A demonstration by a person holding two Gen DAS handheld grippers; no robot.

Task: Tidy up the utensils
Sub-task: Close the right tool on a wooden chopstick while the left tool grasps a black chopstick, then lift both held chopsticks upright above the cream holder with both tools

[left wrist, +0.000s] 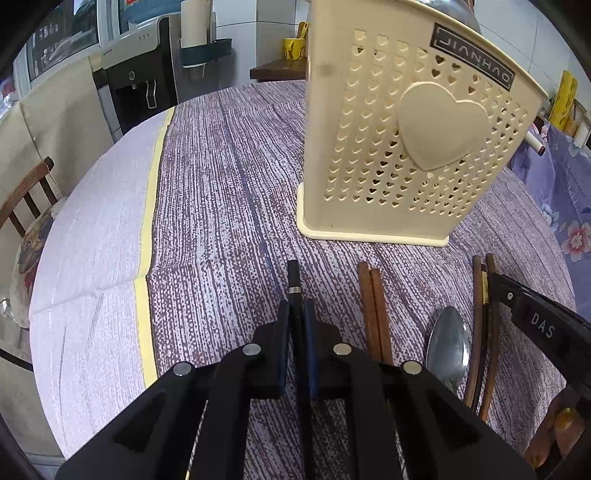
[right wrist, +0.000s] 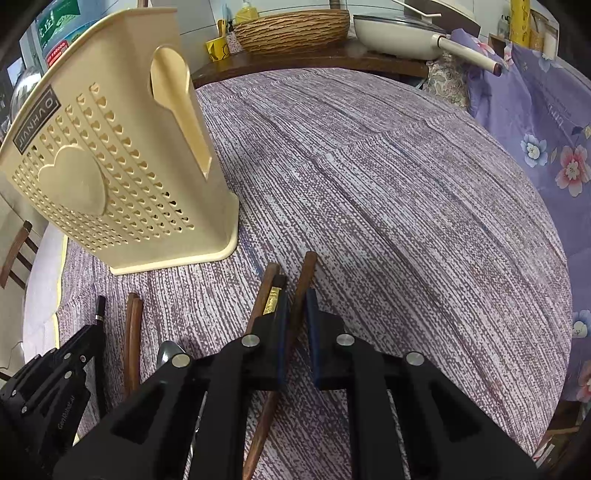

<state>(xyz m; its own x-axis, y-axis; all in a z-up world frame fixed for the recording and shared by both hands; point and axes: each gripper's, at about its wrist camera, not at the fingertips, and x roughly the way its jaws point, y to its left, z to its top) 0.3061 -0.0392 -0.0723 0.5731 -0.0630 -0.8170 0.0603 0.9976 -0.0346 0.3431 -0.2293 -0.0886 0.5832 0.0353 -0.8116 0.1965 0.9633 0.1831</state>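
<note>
A cream perforated utensil holder (left wrist: 399,147) with a heart on its front stands on the purple tablecloth; it also shows in the right wrist view (right wrist: 110,177). My left gripper (left wrist: 296,314) is shut on a black chopstick (left wrist: 293,278) with a silver band. Beside it lie a brown chopstick pair (left wrist: 373,306), a metal spoon (left wrist: 448,343) and another brown pair (left wrist: 484,295). My right gripper (right wrist: 296,306) has its jaws closed around a brown chopstick (right wrist: 304,277); a second brown one (right wrist: 264,291) with a gold band lies just left of it.
The round table's edge (left wrist: 92,229) curves at the left, with a wooden chair (left wrist: 26,199) beyond. A floral cloth (right wrist: 546,147) hangs at the right. A woven basket (right wrist: 291,29) and a white pan (right wrist: 399,33) sit on a far shelf.
</note>
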